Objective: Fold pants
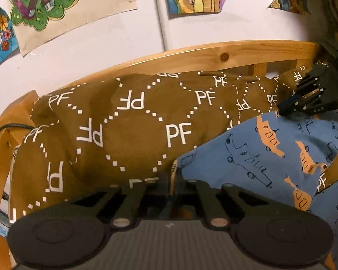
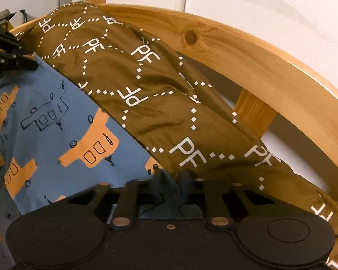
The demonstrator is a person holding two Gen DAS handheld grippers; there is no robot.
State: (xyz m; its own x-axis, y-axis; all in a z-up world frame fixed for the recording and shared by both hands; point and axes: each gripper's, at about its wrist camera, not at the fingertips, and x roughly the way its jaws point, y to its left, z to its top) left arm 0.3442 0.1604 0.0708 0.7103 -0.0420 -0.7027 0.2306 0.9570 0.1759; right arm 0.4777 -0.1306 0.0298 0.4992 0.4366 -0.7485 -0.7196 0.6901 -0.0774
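Note:
Brown pants (image 1: 135, 123) printed with white "PF" letters and dotted diamonds lie bunched along the far side of a bed, against the wooden rail. In the left wrist view my left gripper (image 1: 169, 177) has its jaws together on the near edge of the pants, where they meet the blue bedding (image 1: 259, 157). My right gripper (image 1: 281, 109) pinches the same edge further right. In the right wrist view the pants (image 2: 146, 85) run diagonally, and my right gripper (image 2: 174, 175) is shut on their lower edge. The left gripper (image 2: 35, 65) shows at the far left.
A curved wooden bed rail (image 1: 214, 54) (image 2: 259, 56) runs behind the pants, with a white wall and coloured drawings (image 1: 56, 4) above. The blue bedding (image 2: 56, 112) has orange vehicle prints. A brown strip (image 1: 333, 171) of the same fabric crosses the bedding at the right.

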